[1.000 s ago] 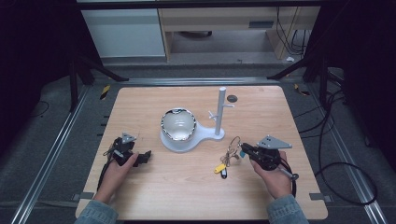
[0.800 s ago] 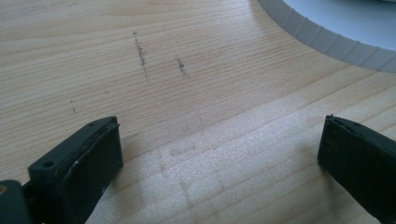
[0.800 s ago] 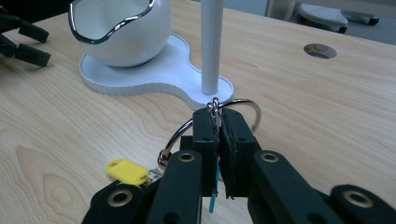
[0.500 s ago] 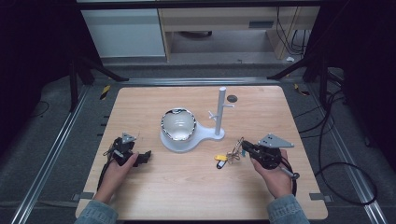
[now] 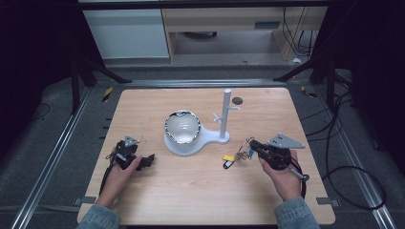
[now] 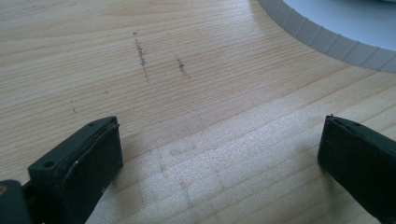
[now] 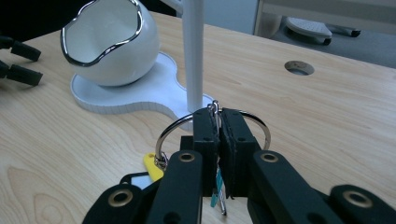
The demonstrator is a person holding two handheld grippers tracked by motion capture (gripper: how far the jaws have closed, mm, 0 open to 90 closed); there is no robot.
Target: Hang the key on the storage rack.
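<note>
My right gripper (image 5: 251,146) is shut on a metal key ring (image 7: 166,133), at the right front of the table. A yellow tag (image 5: 228,158) and a black tag (image 5: 226,165) hang from the ring toward the wood. The yellow tag (image 7: 152,164) also peeks out left of the shut jaws in the right gripper view. Just beyond the ring stands a white post (image 7: 194,51) on a white base (image 7: 140,95), with a chrome-rimmed white bowl (image 5: 182,126) beside it. My left gripper (image 5: 147,160) rests open on the table left of the base, its fingers (image 6: 88,158) wide apart over bare wood.
The post (image 5: 226,112) has short pegs on its sides. A round cable hole (image 5: 237,100) sits in the table behind it. The base rim (image 6: 327,44) lies just ahead of the left gripper. Cables trail off the table's right side.
My right gripper has moved slightly forward toward the stand with the key ring, and the tags have followed it. The left gripper has stayed put.
</note>
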